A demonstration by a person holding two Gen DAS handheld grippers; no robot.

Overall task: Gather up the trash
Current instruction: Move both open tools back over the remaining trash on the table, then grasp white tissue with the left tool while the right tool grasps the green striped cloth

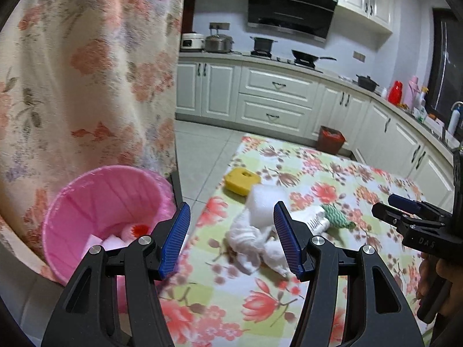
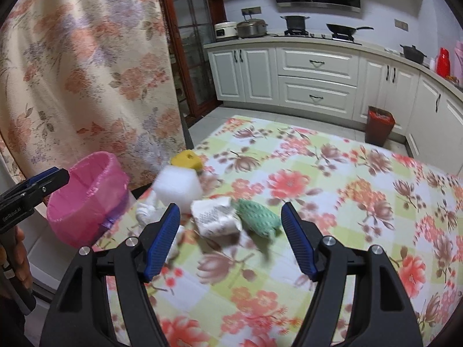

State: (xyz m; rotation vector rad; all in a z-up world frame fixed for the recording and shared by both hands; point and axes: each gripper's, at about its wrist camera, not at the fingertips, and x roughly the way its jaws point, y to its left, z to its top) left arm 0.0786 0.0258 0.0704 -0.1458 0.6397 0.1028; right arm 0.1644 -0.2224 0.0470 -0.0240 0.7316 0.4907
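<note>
Trash lies on the floral tablecloth [image 2: 332, 202] near its left edge: a white foam block [image 2: 178, 186], a yellow sponge [image 2: 186, 159], a crumpled white paper [image 2: 215, 217], a green knitted cloth [image 2: 257, 217] and a crumpled white tissue [image 1: 251, 243]. A pink-lined bin [image 1: 107, 211] stands just off the table's left edge with some scraps inside. My left gripper [image 1: 231, 240] is open above the tissue, with the foam block [image 1: 264, 202] just beyond. My right gripper [image 2: 230, 240] is open in front of the paper and green cloth, touching nothing.
A floral curtain [image 1: 86, 86] hangs close behind the pink bin. A brown bin with a red liner [image 2: 379, 127] stands on the floor by the white cabinets [image 2: 315, 81]. A hand [image 2: 20, 257] holds the left gripper's handle at the left edge.
</note>
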